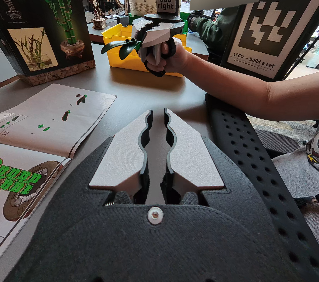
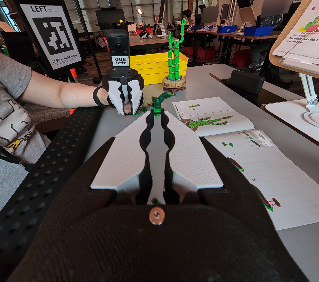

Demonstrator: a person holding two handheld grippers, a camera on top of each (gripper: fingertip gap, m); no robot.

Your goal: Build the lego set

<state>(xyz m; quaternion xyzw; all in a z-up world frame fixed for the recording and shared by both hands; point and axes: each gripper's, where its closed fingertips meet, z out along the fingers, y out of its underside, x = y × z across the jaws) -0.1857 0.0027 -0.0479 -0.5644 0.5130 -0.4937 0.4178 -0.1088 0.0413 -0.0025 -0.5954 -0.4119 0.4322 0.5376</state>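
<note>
Marker sign (image 2: 51, 35) on stand, blue bins (image 2: 257, 30) on bkgd desks.

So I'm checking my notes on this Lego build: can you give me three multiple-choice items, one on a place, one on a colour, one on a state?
1. The bamboo model stands:
A. in front of the yellow bin
B. on the instruction booklet
C. inside the bin

2. The leaf piece is:
A. red
B. dark green
C. white

3. The left gripper is:
A. clamped on a brick
B. holding the booklet
C. empty, fingers slightly apart

Answers: 1 A, its base rests on the table before the bin. 2 B, dark green leaves at the right gripper. 3 C, nothing between its fingers.
</note>
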